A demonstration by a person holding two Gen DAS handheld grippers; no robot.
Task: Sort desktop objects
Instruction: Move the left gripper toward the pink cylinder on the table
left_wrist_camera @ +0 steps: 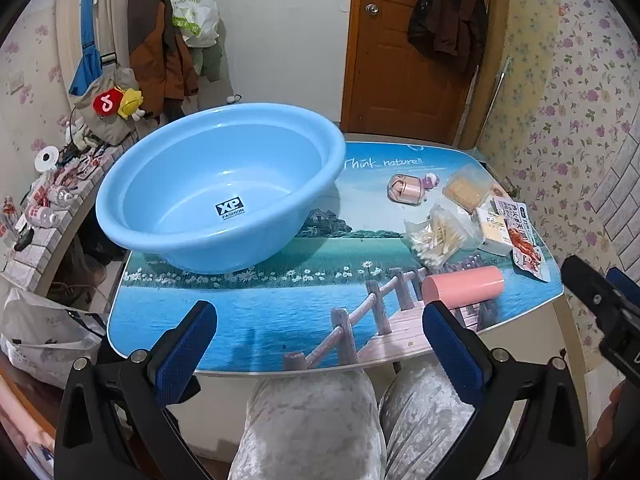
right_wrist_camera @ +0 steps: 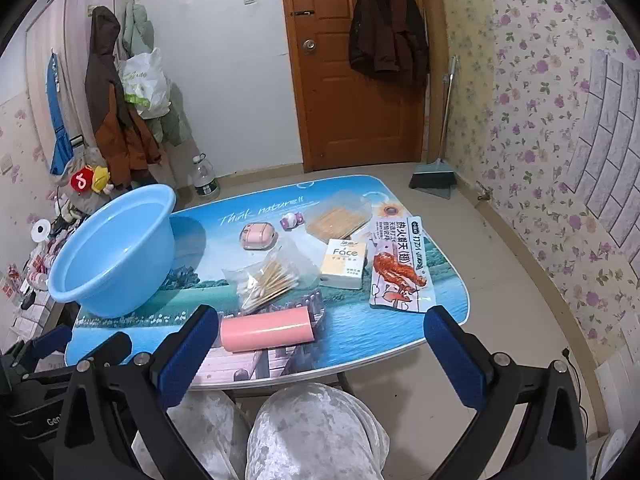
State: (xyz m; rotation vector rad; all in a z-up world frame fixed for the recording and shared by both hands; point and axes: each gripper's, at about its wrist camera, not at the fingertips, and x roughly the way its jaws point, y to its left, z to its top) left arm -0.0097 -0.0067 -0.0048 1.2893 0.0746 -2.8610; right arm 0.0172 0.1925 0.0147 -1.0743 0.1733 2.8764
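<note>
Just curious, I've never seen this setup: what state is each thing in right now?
Left hand-held gripper: open, holding nothing.
Right hand-held gripper: open, holding nothing.
Blue basin: upright, empty.
Pink cylinder: lying on its side.
Cotton swab bag: lying flat.
Door: closed.

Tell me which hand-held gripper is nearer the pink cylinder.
Right. The right hand-held gripper hangs open just short of the pink cylinder, at its left end; the left hand-held gripper is open farther left, before the blue basin.

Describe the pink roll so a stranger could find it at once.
On the small scenery-printed table, look at the near edge, right of the big light-blue plastic basin. The smooth pink cylindrical roll lies on its side there, just before the clear bag of cotton swabs.
</note>
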